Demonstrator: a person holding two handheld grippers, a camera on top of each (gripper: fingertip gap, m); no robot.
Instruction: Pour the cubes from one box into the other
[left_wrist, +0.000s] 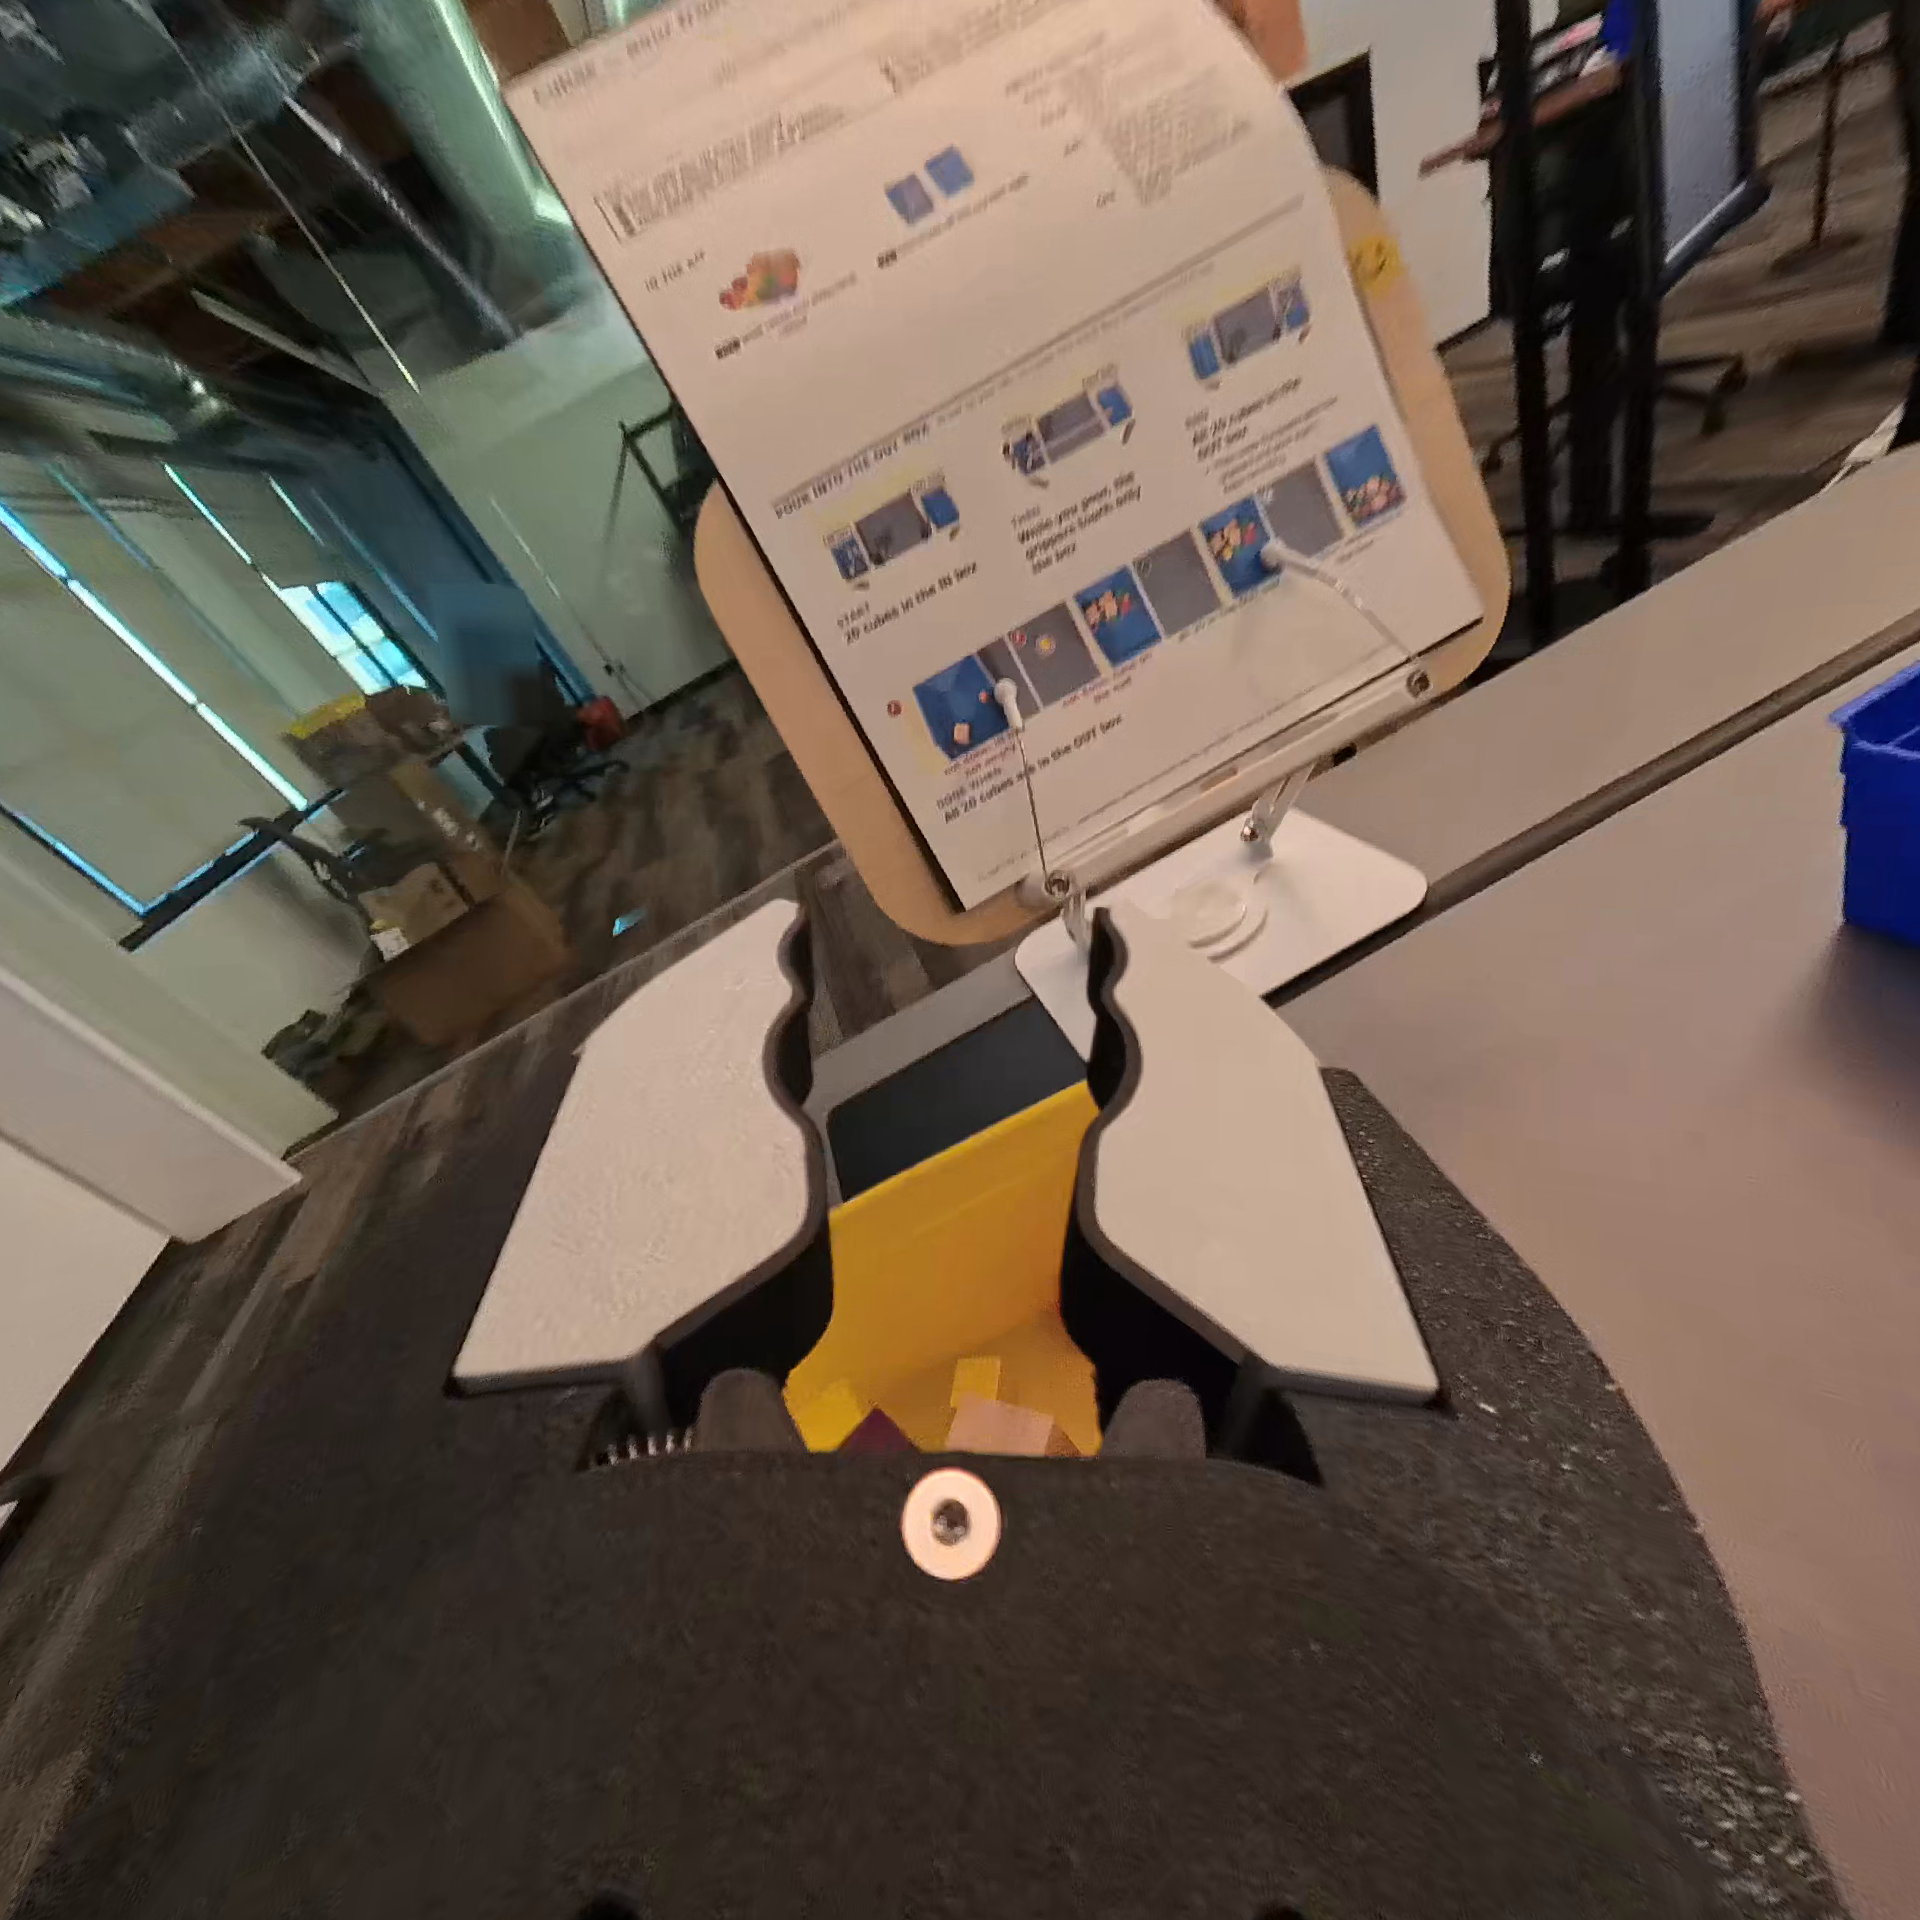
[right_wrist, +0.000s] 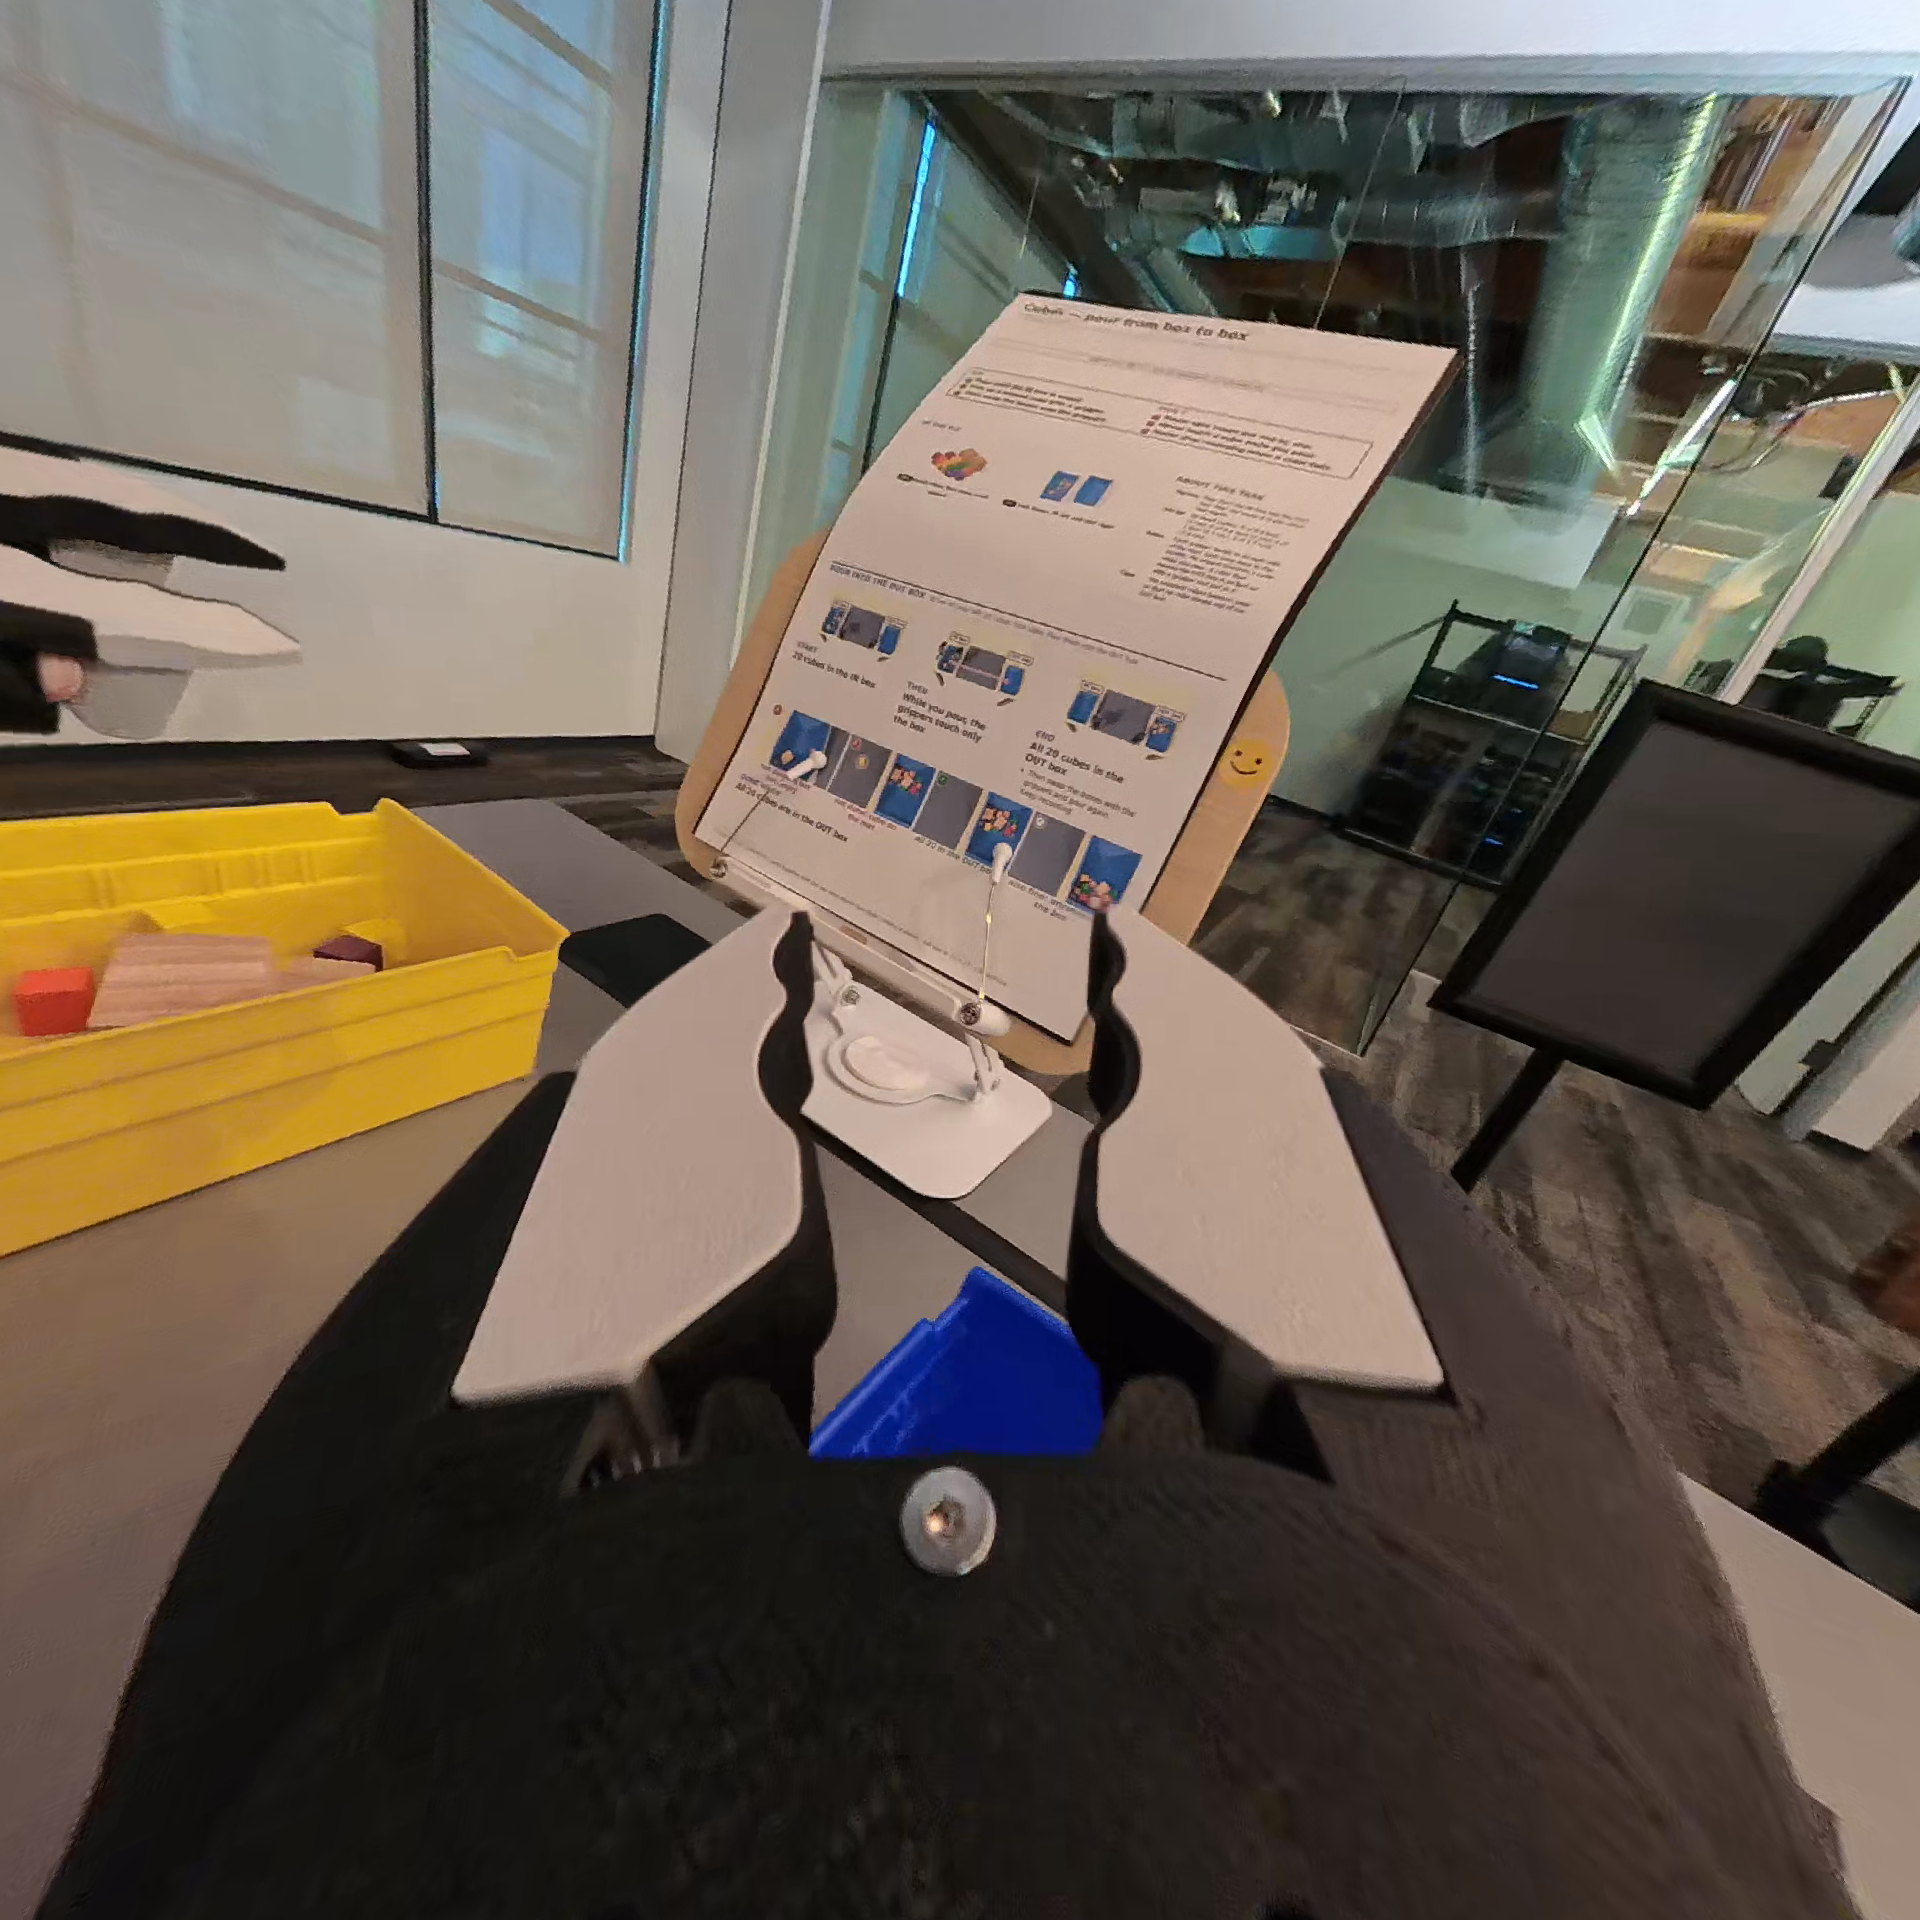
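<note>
left gripper (left_wrist: 948, 925) jaws wide over the yellow box (right_wrist: 436, 935) of cubes (right_wrist: 187, 975), right gripper (right_wrist: 943, 925) also spread wide above the blue box (right_wrist: 966, 1371), grey table (right_wrist: 187, 1351), instruction sheet (right_wrist: 1049, 644) on a stand behind

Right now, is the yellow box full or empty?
Neither: the yellow box holds a few cubes, well below its rim.

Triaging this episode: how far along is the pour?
Done: nothing poured yet. The cubes lie in the yellow box, which sits flat on the table.
In hand: the left gripper is open above the yellow box, and the right gripper is open above the blue box. Neither grips anything.
Left: grasp, lift and tip the yellow box into the blue one. The blue box's inside is hidden.
</note>
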